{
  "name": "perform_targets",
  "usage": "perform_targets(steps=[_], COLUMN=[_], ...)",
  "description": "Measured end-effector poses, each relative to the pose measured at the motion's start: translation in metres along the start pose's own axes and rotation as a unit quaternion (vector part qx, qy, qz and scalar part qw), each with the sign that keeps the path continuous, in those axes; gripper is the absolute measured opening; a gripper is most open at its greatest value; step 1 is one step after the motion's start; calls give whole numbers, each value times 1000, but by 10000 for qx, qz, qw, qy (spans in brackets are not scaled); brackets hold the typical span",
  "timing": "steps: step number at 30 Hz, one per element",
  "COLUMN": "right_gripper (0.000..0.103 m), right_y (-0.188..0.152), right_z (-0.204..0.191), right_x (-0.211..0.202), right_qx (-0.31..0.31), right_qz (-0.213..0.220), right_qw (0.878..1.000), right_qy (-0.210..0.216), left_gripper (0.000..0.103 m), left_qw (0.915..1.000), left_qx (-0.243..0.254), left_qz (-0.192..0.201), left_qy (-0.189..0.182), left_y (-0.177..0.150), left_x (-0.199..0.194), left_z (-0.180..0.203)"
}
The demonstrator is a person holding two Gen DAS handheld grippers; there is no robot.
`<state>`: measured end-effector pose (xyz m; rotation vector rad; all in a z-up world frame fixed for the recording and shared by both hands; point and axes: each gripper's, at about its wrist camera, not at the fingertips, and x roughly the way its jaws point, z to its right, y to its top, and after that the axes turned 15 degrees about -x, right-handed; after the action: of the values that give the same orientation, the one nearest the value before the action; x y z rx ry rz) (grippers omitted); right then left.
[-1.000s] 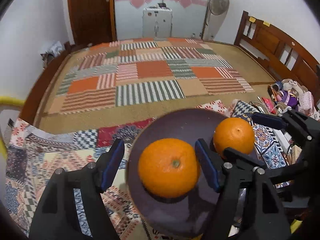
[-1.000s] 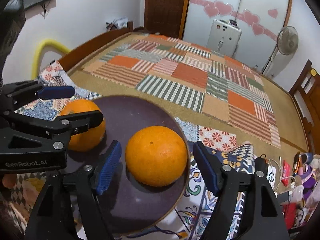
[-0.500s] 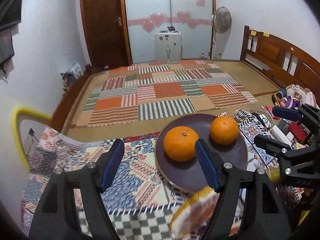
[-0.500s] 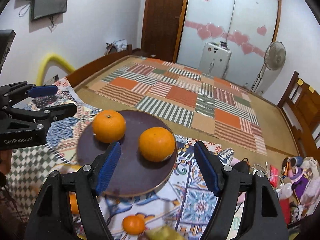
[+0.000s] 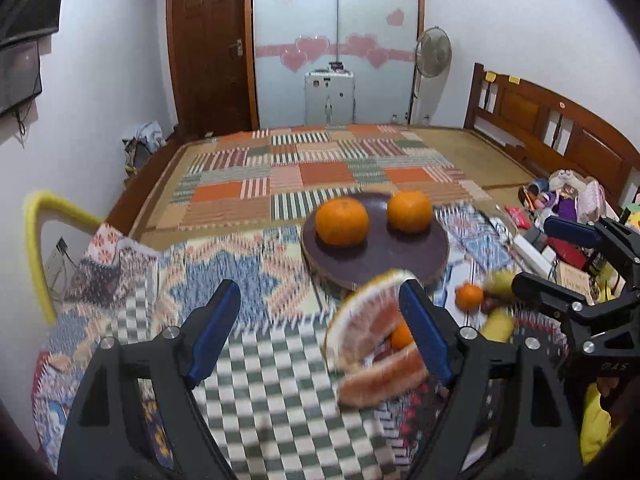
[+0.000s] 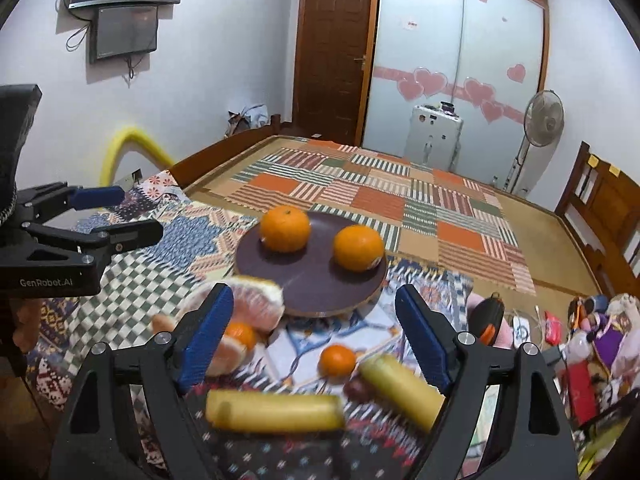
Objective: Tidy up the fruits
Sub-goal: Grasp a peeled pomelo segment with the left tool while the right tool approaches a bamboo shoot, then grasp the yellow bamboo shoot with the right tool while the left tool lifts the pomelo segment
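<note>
Patchwork cloth (image 6: pixel 168 248) under plate (image 6: pixel 312 280) of oranges (image 6: pixel 285 228); both claws released, empty.

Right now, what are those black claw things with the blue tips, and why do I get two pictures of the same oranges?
The claws are two grabbers that a person holds, one in each hand. Each has a small camera looking out along its two fingers, so you get one picture from the left grabber and one from the right grabber. Each picture also shows the other grabber off to the side. Both are open and hold nothing.

In front of them, on a patterned cloth, sits a dark plate with two oranges on it. Nearer, off the plate, lie a small orange, two yellow fruits that look like bananas, and some peeled pinkish fruit, blurry here.
</note>
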<state>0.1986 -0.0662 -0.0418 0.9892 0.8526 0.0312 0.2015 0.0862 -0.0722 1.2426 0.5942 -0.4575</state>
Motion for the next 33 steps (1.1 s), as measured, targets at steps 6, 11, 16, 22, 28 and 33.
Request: perform_targets(steps=[6,11,16,22,28,33], right_gripper=[81,82,83,87,85,75], right_y=[-26,-48,-62,-62,-68,-75], right_z=[-19,-31,-42,-53,-56,-47], right_x=[3,15,34,34,31,24], right_qx=[121,166,343,88,8,151], right_qz=[-90,-270,-458,-392,-407,-437], right_qw=[9999,9993,9975,9992,9991,9988], right_qy=[83,180,405,44,-101,157], left_gripper=[82,82,82,66,40,27], left_qw=[9993,9979,9968,9954,9945,9937], left_qx=[81,214,185,219,219,158], left_qz=[-359,-605,-751,-831,-845,-895], left_qy=[-41,-93,-176,-424,-572,-655], left_y=[-37,-61,-69,-73,-76,-80], left_x=[10,28,45,51,44,31], left_z=[-3,-1,-2,2,5,0])
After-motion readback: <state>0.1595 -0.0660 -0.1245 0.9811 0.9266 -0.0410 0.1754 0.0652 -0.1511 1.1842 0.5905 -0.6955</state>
